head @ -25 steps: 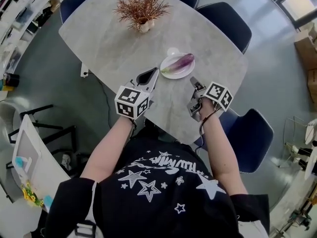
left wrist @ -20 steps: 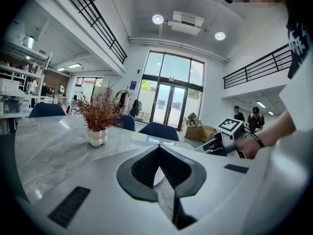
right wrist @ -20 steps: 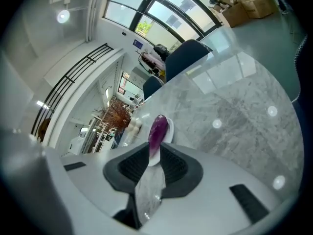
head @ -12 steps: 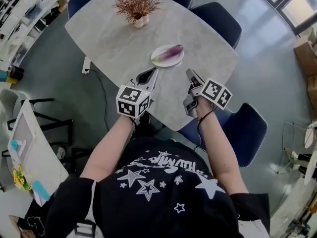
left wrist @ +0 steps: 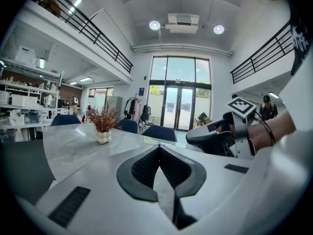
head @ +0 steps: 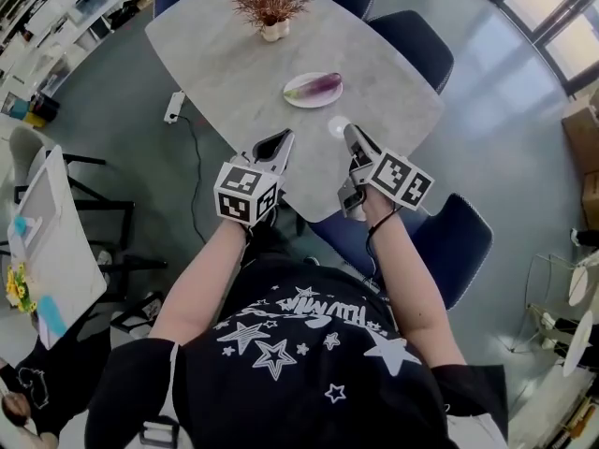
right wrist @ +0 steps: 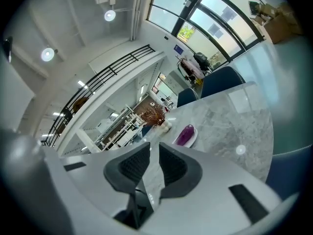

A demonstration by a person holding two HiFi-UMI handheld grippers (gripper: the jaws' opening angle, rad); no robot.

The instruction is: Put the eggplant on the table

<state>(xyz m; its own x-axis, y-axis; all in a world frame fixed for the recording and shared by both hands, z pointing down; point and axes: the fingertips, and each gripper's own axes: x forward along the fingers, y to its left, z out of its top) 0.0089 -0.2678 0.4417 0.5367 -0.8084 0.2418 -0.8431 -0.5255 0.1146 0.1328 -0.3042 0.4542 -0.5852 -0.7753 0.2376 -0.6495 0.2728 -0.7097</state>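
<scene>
Farther away than before, plate [head: 305, 103] holding eggplant [head: 320, 85]

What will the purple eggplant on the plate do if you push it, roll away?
It would probably roll sideways, since the long, rounded purple eggplant lies on its side. Its skin looks smooth, so it may slip a little when squeezed. The shallow white plate has a low rim, which likely won't stop it.
</scene>
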